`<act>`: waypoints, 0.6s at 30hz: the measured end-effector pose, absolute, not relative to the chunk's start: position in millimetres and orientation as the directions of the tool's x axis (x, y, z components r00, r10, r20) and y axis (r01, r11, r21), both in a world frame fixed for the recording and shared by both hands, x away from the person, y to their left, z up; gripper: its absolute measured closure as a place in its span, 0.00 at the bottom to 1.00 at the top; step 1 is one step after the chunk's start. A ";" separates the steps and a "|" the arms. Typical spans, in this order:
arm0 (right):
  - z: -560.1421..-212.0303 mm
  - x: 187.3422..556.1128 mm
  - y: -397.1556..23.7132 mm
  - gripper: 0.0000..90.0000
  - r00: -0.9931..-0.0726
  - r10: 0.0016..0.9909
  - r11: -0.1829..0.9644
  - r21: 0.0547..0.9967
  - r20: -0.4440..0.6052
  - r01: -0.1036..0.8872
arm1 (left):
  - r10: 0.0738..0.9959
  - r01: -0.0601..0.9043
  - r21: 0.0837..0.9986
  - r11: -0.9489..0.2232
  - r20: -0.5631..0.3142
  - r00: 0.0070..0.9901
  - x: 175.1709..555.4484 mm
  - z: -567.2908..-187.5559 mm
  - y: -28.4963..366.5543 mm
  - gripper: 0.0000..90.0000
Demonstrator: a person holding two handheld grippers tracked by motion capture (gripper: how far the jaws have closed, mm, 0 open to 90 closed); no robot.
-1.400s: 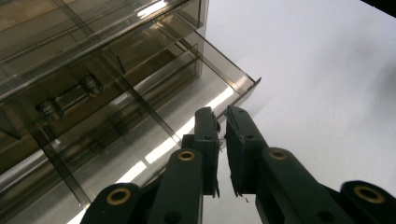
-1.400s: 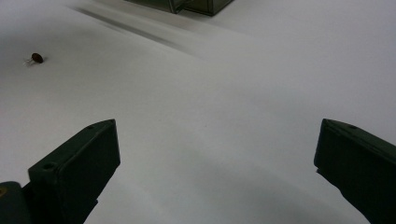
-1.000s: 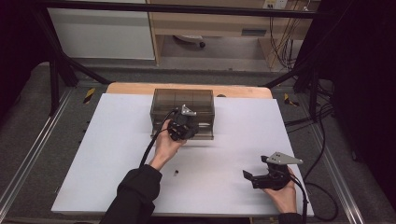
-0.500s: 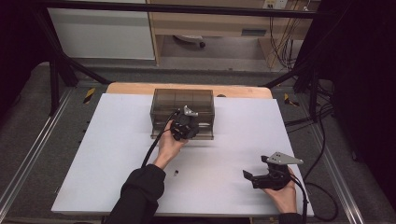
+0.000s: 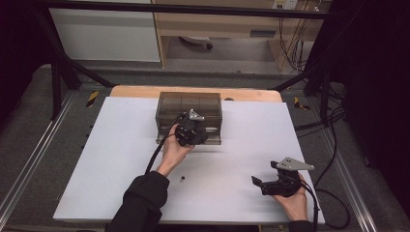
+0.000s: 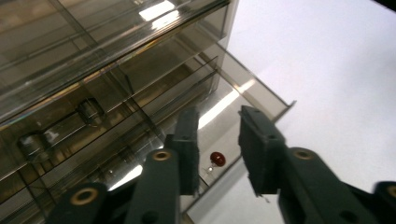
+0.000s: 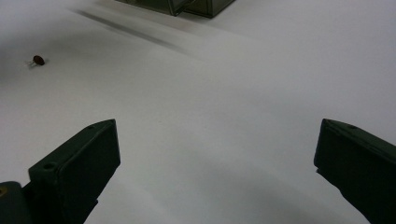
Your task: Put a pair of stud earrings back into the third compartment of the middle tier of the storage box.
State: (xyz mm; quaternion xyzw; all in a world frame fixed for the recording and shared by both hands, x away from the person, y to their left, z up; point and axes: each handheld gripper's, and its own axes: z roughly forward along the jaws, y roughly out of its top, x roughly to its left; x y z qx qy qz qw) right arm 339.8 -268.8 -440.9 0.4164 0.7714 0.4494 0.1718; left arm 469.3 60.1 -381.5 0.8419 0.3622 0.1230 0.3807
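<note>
A small red-brown disc part (image 6: 217,158) with thin wire legs lies in the pulled-out drawer (image 6: 261,93) of the smoky clear cabinet (image 5: 188,104). The left gripper (image 6: 218,149) hangs above it; its jaws have just been opening and hold nothing. The white table (image 5: 121,145) around is free. The right gripper (image 7: 215,163) rests wide open, empty, near the front edge. A second such part (image 7: 38,59) lies on the table.

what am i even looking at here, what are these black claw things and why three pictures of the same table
A person sits at a white table holding a two-jaw hand tool in each hand. One camera looks down from above; the other two ride on the tools, looking along their black jaws. The left gripper hangs over the pulled-out drawer of a smoky clear drawer box; its jaws have just been opening, and a small red part lies in the drawer beneath them. The right gripper rests open, holding nothing. Another small part lies loose on the table.
</note>
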 end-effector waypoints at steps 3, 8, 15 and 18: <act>-440.8 339.8 -268.8 0.01 -0.594 0.797 0.249 0.837 0.109 0.488 | 0.691 0.491 0.735 -0.466 -0.044 0.722 460.7 -375.3 63.5 0.58; -440.8 339.7 -268.8 0.01 -0.595 0.796 0.250 0.836 0.110 0.488 | 0.671 0.472 0.761 -0.445 -0.065 0.738 448.7 -366.9 74.7 0.44; -441.3 339.9 -268.2 0.01 -0.595 0.797 0.253 0.835 0.107 0.489 | 0.669 0.461 0.763 -0.454 -0.050 0.741 436.4 -365.7 88.5 0.27; -441.2 339.9 -268.3 0.01 -0.594 0.796 0.250 0.834 0.111 0.492 | 0.673 0.460 0.764 -0.453 -0.045 0.738 430.3 -369.1 95.6 0.21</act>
